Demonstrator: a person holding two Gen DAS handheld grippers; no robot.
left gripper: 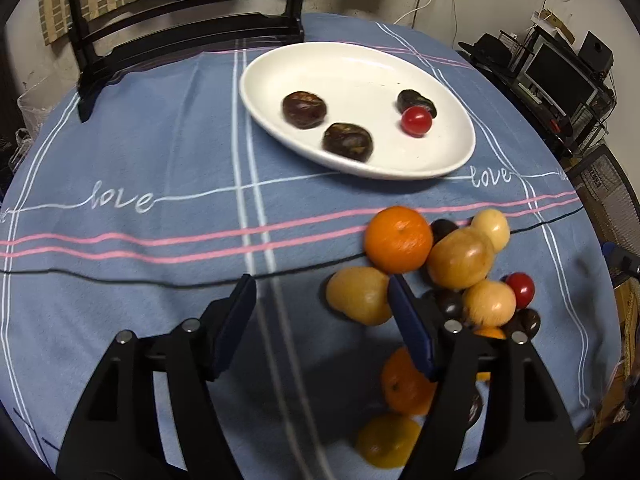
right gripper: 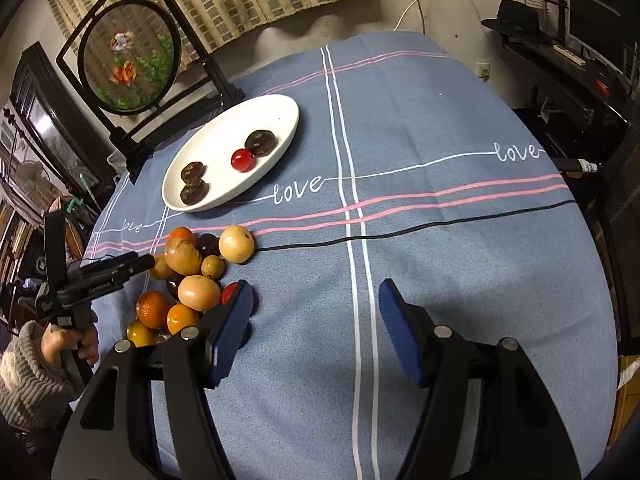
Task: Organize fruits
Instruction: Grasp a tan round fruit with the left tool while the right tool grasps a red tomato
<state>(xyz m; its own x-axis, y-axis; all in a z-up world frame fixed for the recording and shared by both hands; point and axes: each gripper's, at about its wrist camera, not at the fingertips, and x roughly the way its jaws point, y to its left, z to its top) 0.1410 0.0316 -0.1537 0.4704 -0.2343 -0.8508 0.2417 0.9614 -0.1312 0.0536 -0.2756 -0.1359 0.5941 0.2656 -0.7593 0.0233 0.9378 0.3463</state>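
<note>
The white oval plate (left gripper: 452, 148) holds three dark chestnuts (left gripper: 305, 109) and one red cherry tomato (left gripper: 417, 121), which touches the chestnut at the plate's three o'clock side. At six o'clock from the plate, a loose heap of fruit (left gripper: 460, 258) lies on the cloth: oranges, tan-yellow fruits, dark chestnuts and another cherry tomato. The blue striped tablecloth (left gripper: 160, 152) over the desk carries the word "love" in white script, repeated along a line. The left gripper (left gripper: 322, 320) tilts downward at the heap's nine o'clock edge, fingers released, only cloth between them. The right gripper (right gripper: 316, 320) angles down at the heap's three o'clock side, fingers likewise spread and empty. A hand (right gripper: 70, 344) in a ribbed sleeve grips the left tool's handle.
</note>
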